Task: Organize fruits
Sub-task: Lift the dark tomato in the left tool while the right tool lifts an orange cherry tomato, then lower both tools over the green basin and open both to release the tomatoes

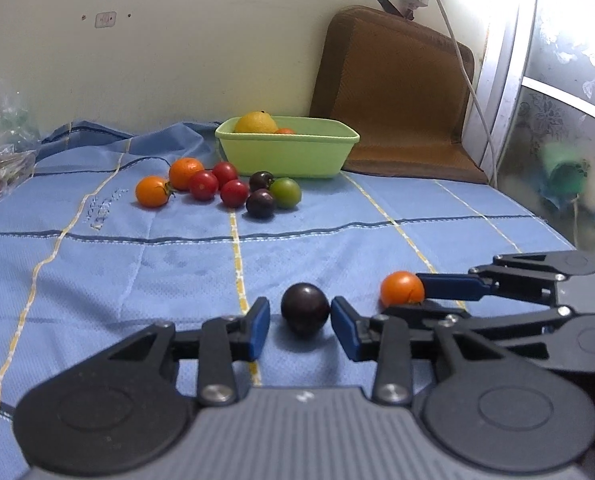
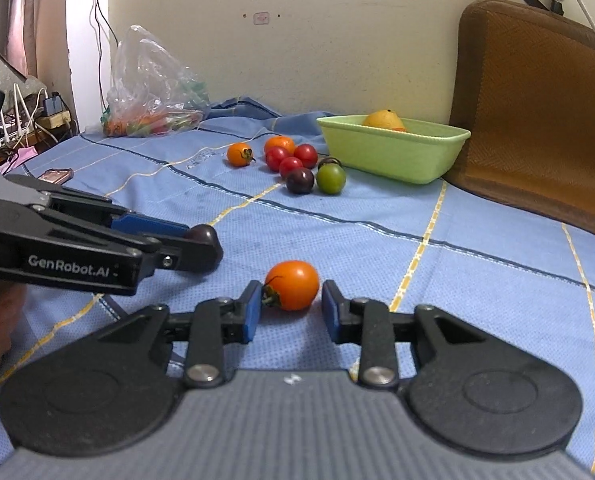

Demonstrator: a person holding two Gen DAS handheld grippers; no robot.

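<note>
My left gripper (image 1: 300, 322) is open around a dark purple tomato (image 1: 304, 308) that rests on the blue cloth; its right pad touches the tomato, the left pad stands apart. My right gripper (image 2: 291, 306) is open around an orange tomato (image 2: 293, 285) on the cloth, both pads close beside it. The right gripper also shows in the left wrist view (image 1: 449, 286), the left one in the right wrist view (image 2: 165, 236). A green tub (image 1: 287, 152) at the back holds a yellow fruit (image 1: 256, 122) and a small orange one. Several tomatoes (image 1: 217, 184) lie in front of it.
A brown cushion (image 1: 393, 92) leans on the wall right of the tub. A clear plastic bag (image 2: 153, 88) with produce sits at the back left. A small flat object (image 2: 55, 176) lies on the cloth at left. A white cable (image 1: 461, 68) hangs beside the cushion.
</note>
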